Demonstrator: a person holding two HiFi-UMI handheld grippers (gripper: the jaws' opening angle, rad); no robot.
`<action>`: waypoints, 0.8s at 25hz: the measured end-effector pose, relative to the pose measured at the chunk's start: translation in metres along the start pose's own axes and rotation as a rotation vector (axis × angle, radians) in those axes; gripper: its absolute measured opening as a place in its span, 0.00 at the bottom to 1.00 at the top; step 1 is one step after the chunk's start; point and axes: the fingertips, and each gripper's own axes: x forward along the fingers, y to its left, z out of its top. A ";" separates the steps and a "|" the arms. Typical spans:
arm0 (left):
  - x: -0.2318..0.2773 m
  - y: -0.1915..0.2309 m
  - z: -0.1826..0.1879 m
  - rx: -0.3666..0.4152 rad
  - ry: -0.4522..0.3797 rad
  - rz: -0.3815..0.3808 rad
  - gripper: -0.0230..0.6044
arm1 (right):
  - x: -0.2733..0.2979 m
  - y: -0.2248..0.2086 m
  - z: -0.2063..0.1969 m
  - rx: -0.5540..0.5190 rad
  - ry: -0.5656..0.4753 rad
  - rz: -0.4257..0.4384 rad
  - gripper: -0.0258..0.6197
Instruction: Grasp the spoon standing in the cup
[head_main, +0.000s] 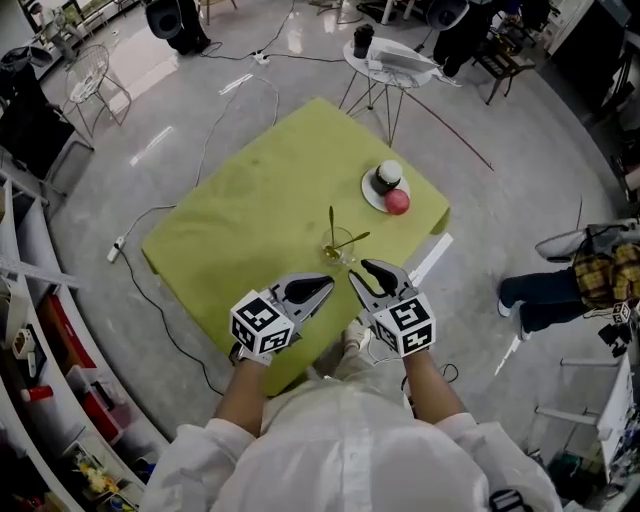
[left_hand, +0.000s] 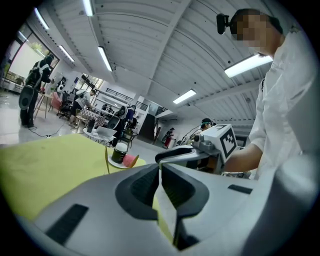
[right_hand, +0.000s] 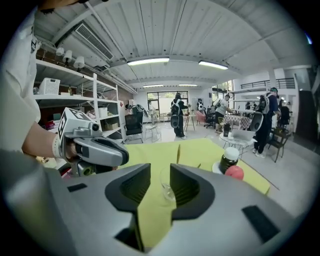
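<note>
Right gripper (right_hand: 160, 172) jaws spread before a clear, seemingly glass cup (right_hand: 164, 189), centre frame; left gripper (left_hand: 160, 166) jaws pressed together. Nudging the rim could topple the thin gold spoon (right_hand: 178, 152).

No legible words, numbers or brands anywhere. Only black-and-white square patterns on the cube (head_main: 262, 322) of the left gripper (head_main: 322, 287) and the cube (head_main: 405, 322) of the right gripper (head_main: 362, 270).

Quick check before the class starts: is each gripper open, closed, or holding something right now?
Left gripper: closed, fingers together, holding nothing.
Right gripper: open, holding nothing; the cup shows beyond its fingers, untouched.
</note>
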 end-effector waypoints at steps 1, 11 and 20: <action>0.001 0.002 0.001 -0.002 0.001 0.009 0.04 | 0.002 -0.003 -0.002 0.006 0.008 0.002 0.23; 0.014 0.015 0.004 -0.020 0.020 0.074 0.05 | 0.024 -0.034 -0.015 0.068 0.062 0.024 0.23; 0.009 0.018 -0.002 -0.027 0.040 0.101 0.05 | 0.045 -0.034 -0.029 0.076 0.115 0.055 0.23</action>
